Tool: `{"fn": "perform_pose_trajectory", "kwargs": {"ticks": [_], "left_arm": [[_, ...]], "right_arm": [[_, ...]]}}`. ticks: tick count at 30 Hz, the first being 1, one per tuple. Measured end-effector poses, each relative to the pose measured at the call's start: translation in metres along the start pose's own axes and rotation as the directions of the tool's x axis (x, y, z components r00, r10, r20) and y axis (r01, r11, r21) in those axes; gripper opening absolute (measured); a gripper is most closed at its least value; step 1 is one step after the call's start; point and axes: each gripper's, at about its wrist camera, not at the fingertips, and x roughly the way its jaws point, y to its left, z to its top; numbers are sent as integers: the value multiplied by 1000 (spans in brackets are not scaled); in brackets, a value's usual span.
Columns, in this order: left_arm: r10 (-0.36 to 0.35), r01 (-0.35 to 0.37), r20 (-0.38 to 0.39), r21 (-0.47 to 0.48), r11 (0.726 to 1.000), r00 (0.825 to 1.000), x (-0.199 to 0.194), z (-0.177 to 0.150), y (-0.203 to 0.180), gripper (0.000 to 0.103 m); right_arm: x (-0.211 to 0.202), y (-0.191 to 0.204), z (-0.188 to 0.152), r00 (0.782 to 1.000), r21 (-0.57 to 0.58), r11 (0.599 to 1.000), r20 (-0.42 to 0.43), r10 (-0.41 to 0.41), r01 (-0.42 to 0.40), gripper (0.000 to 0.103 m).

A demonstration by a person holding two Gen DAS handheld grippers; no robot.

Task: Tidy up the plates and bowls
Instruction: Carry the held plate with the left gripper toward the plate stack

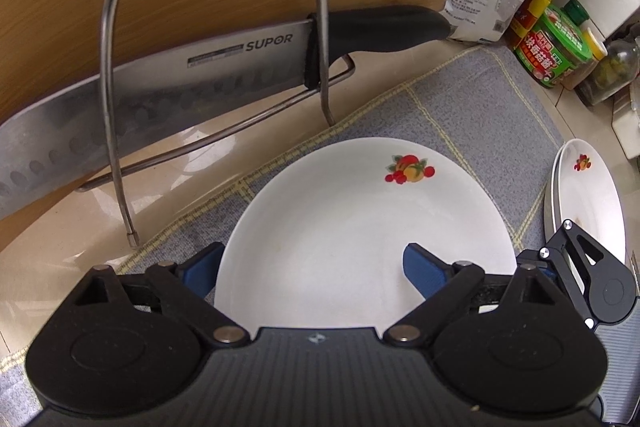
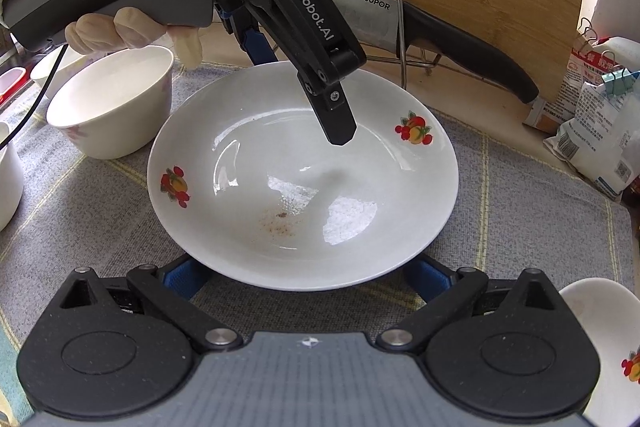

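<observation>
A white plate with fruit decals lies on the grey checked mat. It also shows in the right wrist view, with brown crumbs in its middle. My left gripper is open, its blue pads astride the plate's near rim, one pad over the plate and one outside it. It reaches over the plate's far rim in the right wrist view. My right gripper is open, its blue pads either side of the plate's near rim, low at the mat. A white bowl stands left of the plate.
A wire rack holds a large knife against a wooden board behind the plate. Another plate sits at the right edge. Bags, jars and bottles crowd the back right. More white bowls stand at the left.
</observation>
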Motion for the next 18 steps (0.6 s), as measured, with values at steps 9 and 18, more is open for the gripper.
{"fn": "perform_pose_trajectory", "kwargs": {"ticks": [9,18], "left_arm": [[-14,14,-22,11,1000,1000,4,2,0,93],[-23,24,-40,32,999,999,6,4,0,93]], "right_arm": [[2,4,6,1000,-27,1000,5,4,-3,103],[3,2,6,1000,-27,1000,9,4,-4,103]]}}
